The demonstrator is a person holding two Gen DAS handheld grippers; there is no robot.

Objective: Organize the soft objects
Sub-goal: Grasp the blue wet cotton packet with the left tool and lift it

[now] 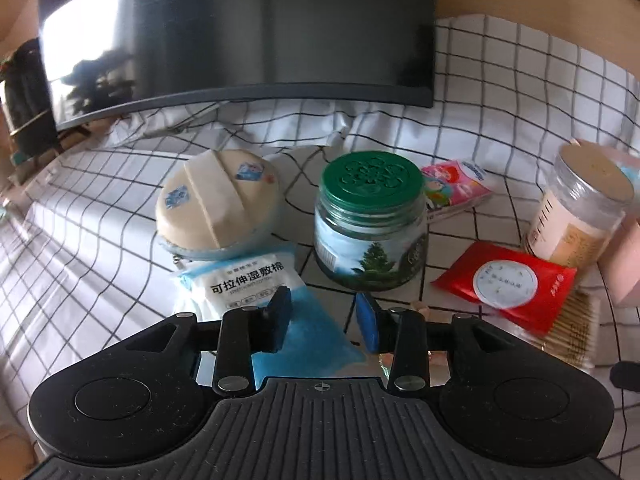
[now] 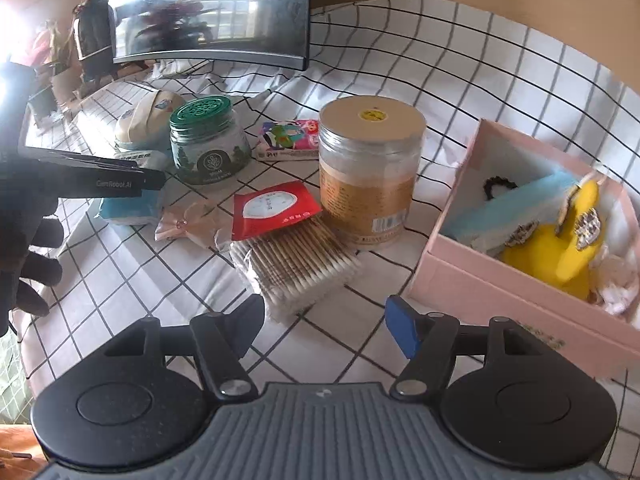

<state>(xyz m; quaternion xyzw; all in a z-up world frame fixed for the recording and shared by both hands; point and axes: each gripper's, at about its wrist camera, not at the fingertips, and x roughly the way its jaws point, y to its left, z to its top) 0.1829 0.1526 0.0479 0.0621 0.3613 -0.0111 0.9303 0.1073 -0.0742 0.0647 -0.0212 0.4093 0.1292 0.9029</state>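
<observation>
The left gripper point(image 1: 324, 320) has its fingers partly apart, straddling the blue-and-white cotton pad pack point(image 1: 256, 284) that lies on the checked cloth of the table point(image 1: 100, 208); the left pad sits right at the pack's edge, but no squeeze on it can be made out. The right gripper point(image 2: 324, 326) stands with its fingers wide apart and nothing between them, hovering over bare cloth just short of the bag of cotton swabs point(image 2: 296, 268).

The left wrist view shows the round beige pouch point(image 1: 218, 202) touching the far end of the pad pack, the green-lidded jar point(image 1: 370, 220) beside it, a pink cartoon tissue pack point(image 1: 456, 186) behind the jar, and a red sachet point(image 1: 506, 284) lying on the swabs. Only the right wrist view shows the open pink box point(image 2: 480, 276) to the right, with a yellow plush toy point(image 2: 560, 248), a light blue pack point(image 2: 504, 212) and a black hair tie point(image 2: 500, 186) inside. It also shows the tall clear jar point(image 2: 370, 172) upright between the swabs and the box, a small pink bow packet point(image 2: 188, 222), and the black-gloved hand point(image 2: 28, 248) carrying the left gripper at the left edge. Both grippers tilt downward toward the table, with a dark monitor point(image 1: 240, 28) standing behind.
</observation>
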